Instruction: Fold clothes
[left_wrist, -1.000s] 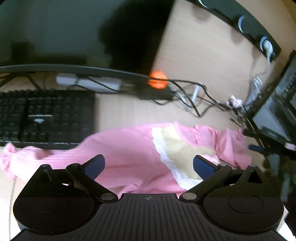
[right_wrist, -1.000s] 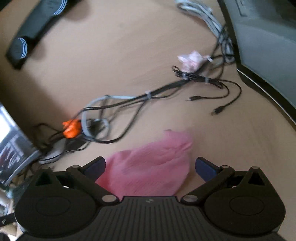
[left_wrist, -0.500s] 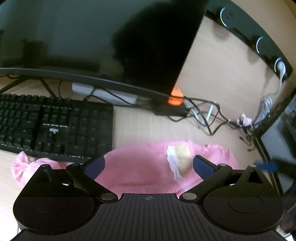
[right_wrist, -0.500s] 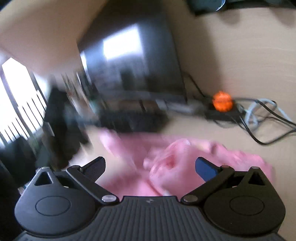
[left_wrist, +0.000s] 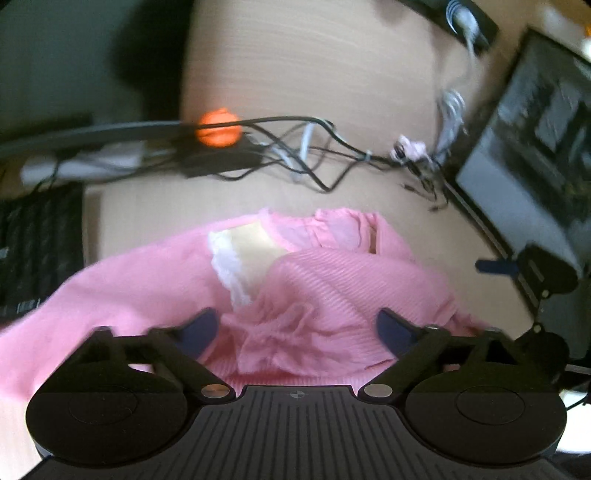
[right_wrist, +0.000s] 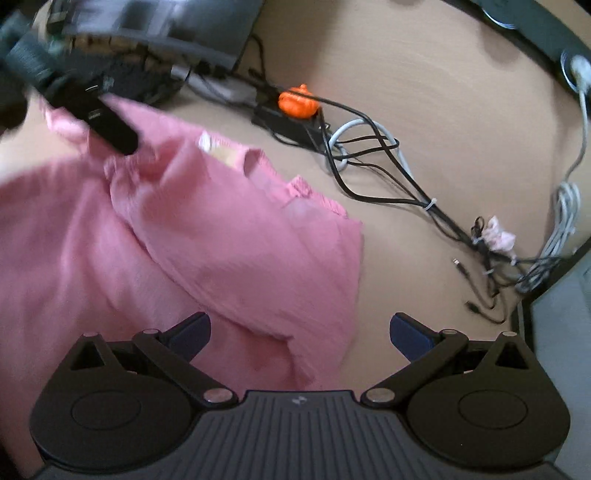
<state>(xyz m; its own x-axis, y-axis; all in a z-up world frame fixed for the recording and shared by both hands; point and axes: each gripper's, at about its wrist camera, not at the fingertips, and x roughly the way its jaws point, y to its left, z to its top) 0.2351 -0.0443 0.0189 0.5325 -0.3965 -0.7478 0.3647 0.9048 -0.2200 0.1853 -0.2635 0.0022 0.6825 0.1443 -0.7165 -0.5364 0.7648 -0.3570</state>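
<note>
A pink ribbed garment (left_wrist: 155, 280) with a cream patch and white lace trim (left_wrist: 251, 254) lies on the wooden desk. One sleeve is folded over its body, with the ruffled cuff between the fingers of my left gripper (left_wrist: 297, 330), which is open and empty just above it. In the right wrist view the garment (right_wrist: 207, 236) fills the left half. My right gripper (right_wrist: 300, 332) is open and empty over the garment's right edge. The left gripper's dark body (right_wrist: 92, 114) shows blurred at upper left there.
A tangle of black and grey cables (right_wrist: 373, 155) with an orange pumpkin-shaped clip (right_wrist: 297, 101) lies behind the garment. A keyboard (left_wrist: 33, 243) is at the left, a monitor (left_wrist: 535, 155) at the right. A small pink scrap (right_wrist: 498, 236) sits among the cables.
The right sleeve now lies folded across the garment's body. Both cameras have swung; the right gripper has come back over the garment's right edge. Both grippers stay open.
</note>
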